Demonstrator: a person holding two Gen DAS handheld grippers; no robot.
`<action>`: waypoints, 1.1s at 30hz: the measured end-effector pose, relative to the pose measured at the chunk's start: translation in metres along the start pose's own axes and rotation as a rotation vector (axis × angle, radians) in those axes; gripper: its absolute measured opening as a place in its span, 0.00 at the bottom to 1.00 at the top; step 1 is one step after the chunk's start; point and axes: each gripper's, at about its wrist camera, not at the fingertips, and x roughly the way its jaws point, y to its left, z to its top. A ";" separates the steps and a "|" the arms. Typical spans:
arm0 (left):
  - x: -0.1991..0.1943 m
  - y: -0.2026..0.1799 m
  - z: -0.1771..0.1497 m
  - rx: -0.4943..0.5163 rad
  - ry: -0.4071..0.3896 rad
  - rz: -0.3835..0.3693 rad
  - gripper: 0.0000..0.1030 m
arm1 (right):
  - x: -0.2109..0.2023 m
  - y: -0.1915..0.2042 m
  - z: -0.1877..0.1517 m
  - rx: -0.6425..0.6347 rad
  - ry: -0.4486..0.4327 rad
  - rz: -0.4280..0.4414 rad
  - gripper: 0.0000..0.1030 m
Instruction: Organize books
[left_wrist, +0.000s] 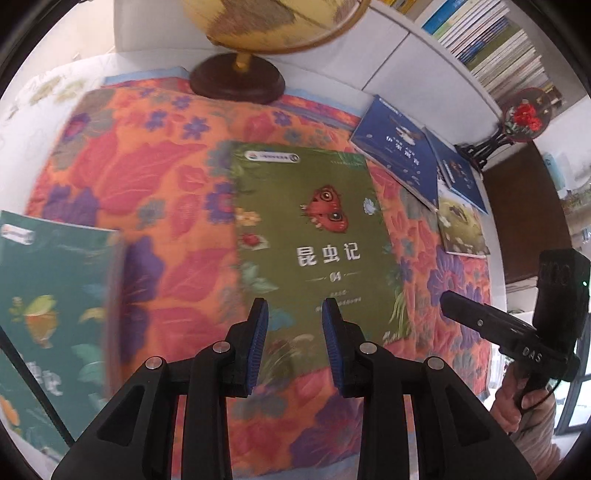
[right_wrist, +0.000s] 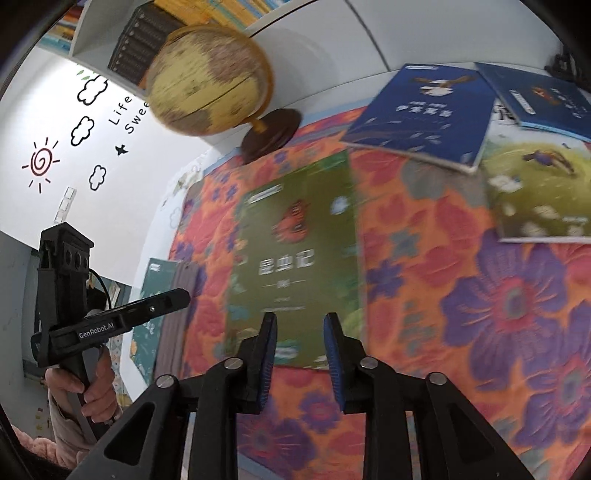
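Note:
A green insect book with a red butterfly (left_wrist: 314, 240) lies flat in the middle of the flowered cloth; it also shows in the right wrist view (right_wrist: 295, 258). My left gripper (left_wrist: 294, 314) is open and empty, hovering over the book's near edge. My right gripper (right_wrist: 300, 325) is open and empty over the same near edge. A teal book (left_wrist: 48, 314) lies at the left, also seen in the right wrist view (right_wrist: 151, 317). Two blue books (left_wrist: 399, 155) (right_wrist: 424, 114) and a yellow-green book (left_wrist: 461, 225) (right_wrist: 543, 192) lie at the right.
A globe (right_wrist: 210, 81) on a dark round base (left_wrist: 236, 81) stands at the back of the cloth. Shelves with book rows (left_wrist: 491, 48) run behind. A red flower ornament (left_wrist: 526, 116) on a black stand sits at the far right.

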 end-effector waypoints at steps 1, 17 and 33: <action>0.007 -0.003 0.001 -0.010 -0.001 0.014 0.27 | 0.001 -0.006 0.001 -0.004 -0.001 -0.012 0.27; 0.045 0.033 0.001 -0.136 0.044 0.113 0.29 | 0.053 -0.044 0.028 -0.008 0.125 0.100 0.27; 0.058 0.041 0.034 -0.106 0.074 -0.032 0.30 | 0.093 -0.074 0.065 0.086 0.283 0.367 0.21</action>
